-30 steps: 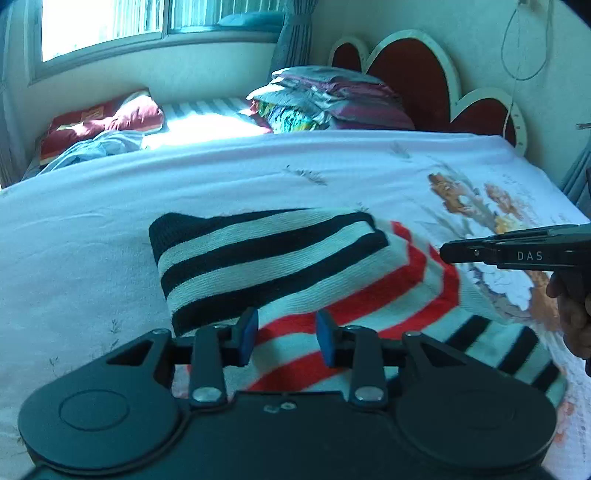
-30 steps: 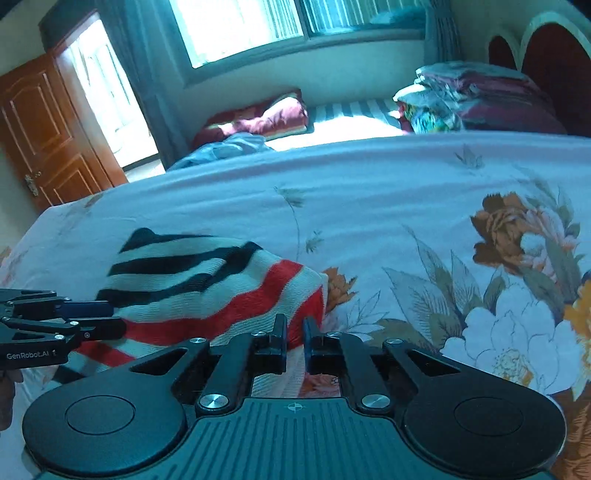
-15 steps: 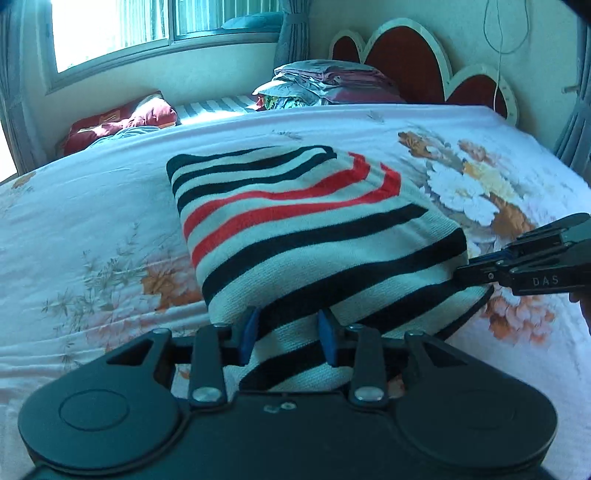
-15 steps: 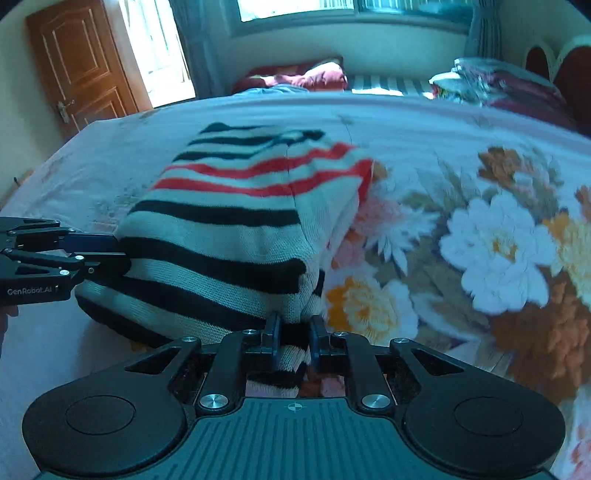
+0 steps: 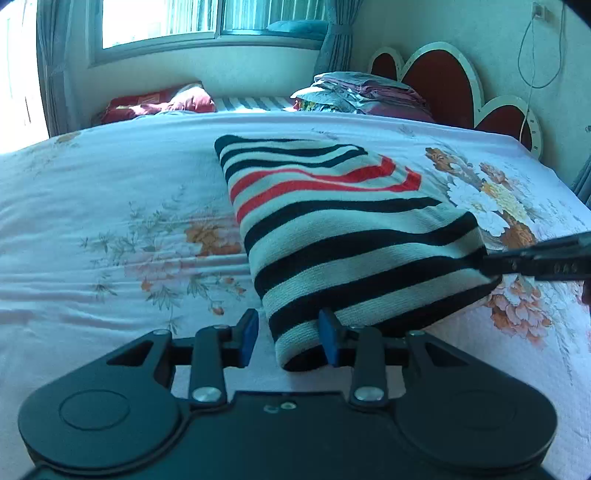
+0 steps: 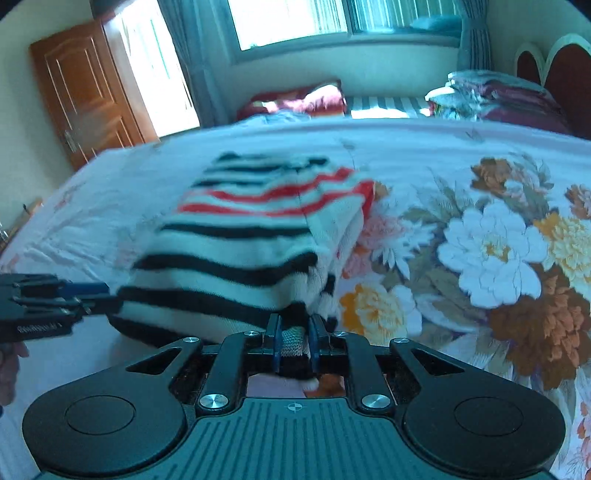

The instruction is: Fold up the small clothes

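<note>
— Since half a second ago, what has changed?

— Both cameras have pulled back a little, and the left gripper point(image 5: 288, 338) has let go: its blue pads stood close on the sweater's hem then, and now they are spread with the near corner of the striped sweater point(image 5: 343, 229) lying loose between them, nearer the right pad.

— And the other one?

— The right gripper point(image 6: 293, 345) has its jaws pressed onto a bunched piece of the knit — you can see the weave squeezed between the pads. In the left wrist view that same gripper comes in at 3 o'clock, its tip at the sweater's right edge.

— Where does the garment lie?

— Folded on the bed point(image 5: 110, 206), on a white cover printed with flowers. Black-and-white stripes sit nearest the grippers, two red stripes run across the middle, and black ones again at the far end toward 12 o'clock. The right wrist view is blurred, so its edges there are hard to read.

— Anything else around?

— A stack of folded bedding point(image 5: 362, 96) at 1 o'clock by the red headboard point(image 5: 436, 85), a red pillow point(image 5: 159, 103) at 11 o'clock under the window point(image 5: 207, 18), and a wooden door point(image 6: 81, 92) at 10 o'clock in the right wrist view.
</note>
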Demonstrator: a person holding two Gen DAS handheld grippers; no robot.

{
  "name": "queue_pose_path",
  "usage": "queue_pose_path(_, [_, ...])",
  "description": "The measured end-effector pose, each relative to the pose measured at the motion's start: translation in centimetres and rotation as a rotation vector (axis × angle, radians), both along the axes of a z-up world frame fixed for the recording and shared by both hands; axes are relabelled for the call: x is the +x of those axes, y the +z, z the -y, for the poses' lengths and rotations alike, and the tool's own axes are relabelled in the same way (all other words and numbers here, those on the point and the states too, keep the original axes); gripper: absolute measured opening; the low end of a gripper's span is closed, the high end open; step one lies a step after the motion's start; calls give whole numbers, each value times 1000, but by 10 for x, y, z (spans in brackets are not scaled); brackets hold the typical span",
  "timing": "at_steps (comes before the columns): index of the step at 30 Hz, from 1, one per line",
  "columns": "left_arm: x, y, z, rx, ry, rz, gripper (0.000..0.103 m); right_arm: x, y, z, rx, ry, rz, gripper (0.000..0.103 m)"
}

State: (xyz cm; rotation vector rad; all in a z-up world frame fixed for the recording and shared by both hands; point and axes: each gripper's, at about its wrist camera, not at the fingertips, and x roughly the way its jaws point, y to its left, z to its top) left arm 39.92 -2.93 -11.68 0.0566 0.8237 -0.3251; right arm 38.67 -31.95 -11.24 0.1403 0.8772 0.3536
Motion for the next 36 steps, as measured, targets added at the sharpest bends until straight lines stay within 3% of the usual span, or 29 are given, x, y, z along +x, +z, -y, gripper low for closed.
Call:
queue_pose_path(3, [1, -6, 1, 12, 9, -8, 36, 3, -16, 4, 34, -24, -41, 15])
queue_pose_path(10, [-3, -2, 3, 15, 32, -6, 35, 0, -7, 9, 30, -20, -26, 15])
queue_pose_path(12, [-5, 5, 4, 17, 34, 6, 34, -5, 5, 12, 39, -32, 17, 15])
queue_pose_path(14, [-7, 13, 6, 17, 37, 26, 41, -8, 18, 14, 41, -42, 65, 15])
queue_pose_path(16, [-6, 21, 8, 6, 53, 60, 78, -4, 30, 15, 55, -46, 108, 15])
queue_pose_path(17, [-4, 25, 10, -6, 52, 78, 80, 0, 33, 14, 63, -44, 118, 15])
queue_pose_path(22, [27, 36, 26, -49, 21, 74, 71, 26, 41, 5, 73, -24, 161, 15])
queue_pose_path(25, [48, 30, 33, -45, 31, 49, 71, 38, 35, -4, 71, 18, 166, 15])
queue_pose_path(26, [55, 23, 34, -33, 36, 16, 70, 42, 29, -7, 50, 23, 151, 15])
queue_pose_path(28, [67, 3, 35, -10, 37, -66, 72, 58, -1, -13, -91, 12, 43, 10])
queue_pose_path(29, [67, -1, 33, -24, 44, -60, 73, 59, -6, -11, -95, -4, 54, 10])
queue_pose_path(35, [63, 2, 26, -43, 67, -65, 78, 56, 0, 6, -15, -13, 59, 12])
queue_pose_path(36, [62, 5, 25, -39, 73, -55, 82, 54, 3, 11, 9, -31, 65, 22])
